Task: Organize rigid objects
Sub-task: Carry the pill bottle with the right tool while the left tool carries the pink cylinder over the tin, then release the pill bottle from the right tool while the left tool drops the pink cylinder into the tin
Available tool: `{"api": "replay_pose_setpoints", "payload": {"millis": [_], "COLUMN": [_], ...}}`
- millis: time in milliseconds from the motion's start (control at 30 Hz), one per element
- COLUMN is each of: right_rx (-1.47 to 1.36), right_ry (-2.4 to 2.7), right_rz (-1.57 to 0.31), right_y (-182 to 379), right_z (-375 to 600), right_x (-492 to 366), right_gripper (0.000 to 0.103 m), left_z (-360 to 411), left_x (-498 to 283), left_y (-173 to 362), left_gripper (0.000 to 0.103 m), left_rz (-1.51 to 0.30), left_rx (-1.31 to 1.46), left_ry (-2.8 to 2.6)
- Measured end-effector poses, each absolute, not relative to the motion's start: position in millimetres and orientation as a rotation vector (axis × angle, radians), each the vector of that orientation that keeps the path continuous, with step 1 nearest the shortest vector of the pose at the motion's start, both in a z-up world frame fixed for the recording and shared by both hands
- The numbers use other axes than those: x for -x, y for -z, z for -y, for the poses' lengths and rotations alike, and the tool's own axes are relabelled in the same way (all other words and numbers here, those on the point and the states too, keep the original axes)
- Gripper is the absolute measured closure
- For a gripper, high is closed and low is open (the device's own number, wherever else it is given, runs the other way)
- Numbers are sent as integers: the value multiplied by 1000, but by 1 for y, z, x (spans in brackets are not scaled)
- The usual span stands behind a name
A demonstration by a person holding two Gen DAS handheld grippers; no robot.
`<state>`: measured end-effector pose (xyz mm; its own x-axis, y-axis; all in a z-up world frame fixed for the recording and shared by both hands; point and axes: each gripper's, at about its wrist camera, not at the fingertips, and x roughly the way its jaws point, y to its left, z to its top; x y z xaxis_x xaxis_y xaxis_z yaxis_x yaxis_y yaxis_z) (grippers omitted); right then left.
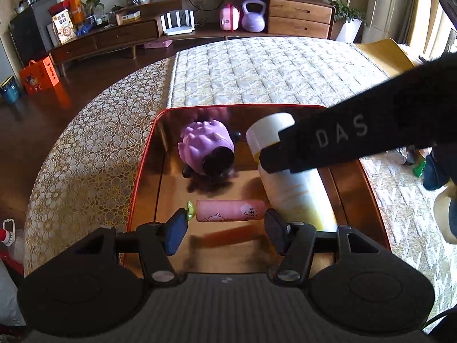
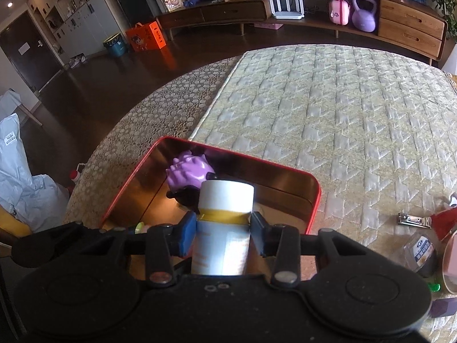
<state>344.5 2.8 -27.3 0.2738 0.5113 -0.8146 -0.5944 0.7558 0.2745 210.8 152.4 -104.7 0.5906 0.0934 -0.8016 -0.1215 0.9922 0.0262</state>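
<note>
Your right gripper [image 2: 223, 228], marked "DAS" on its side, has its jaws clamped on the white bottle [image 2: 224, 225] at its yellow band, over the red tin [image 1: 142, 171]. Your left gripper [image 1: 225, 231] hangs with jaws apart and empty just above the pink tube [image 1: 228, 211], which bears a cartoon and unreadable script.

The right gripper [image 2: 223, 230] clamps a white bottle [image 2: 224, 225] with a yellow band, both pads pressing its sides, above the near end of a red-rimmed tin box [image 2: 312, 200]. A purple spiky toy [image 2: 188, 175] lies in the box's far left corner. Nail clippers [image 2: 414, 220] (small, metallic) rest on the quilted mattress [image 2: 342, 108] to the right.
</note>
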Motion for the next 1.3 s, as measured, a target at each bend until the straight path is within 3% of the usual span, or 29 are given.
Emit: {"api": "replay_pose_setpoints", "payload": {"millis": [733,900,1300], "right_rx": [-2,-23,-76], "right_ry": [-748,-759,-776], "right_rz": [-1047,-1044,-1019], "right_y": [13,9,-8], "right_z": [19,31,67], "right_x": [-340,-333,-312], "right_gripper": [58,55,51], "left_z": [-146,-145,-140], "left_x": [-236,-238,-220], "left_y": [117,116,105], "left_gripper": [44,37,37], "left_rz": [-987,-1008,-1023], "left_rx": [-36,-44,-43], "left_ry": [-169,-207,-250]}}
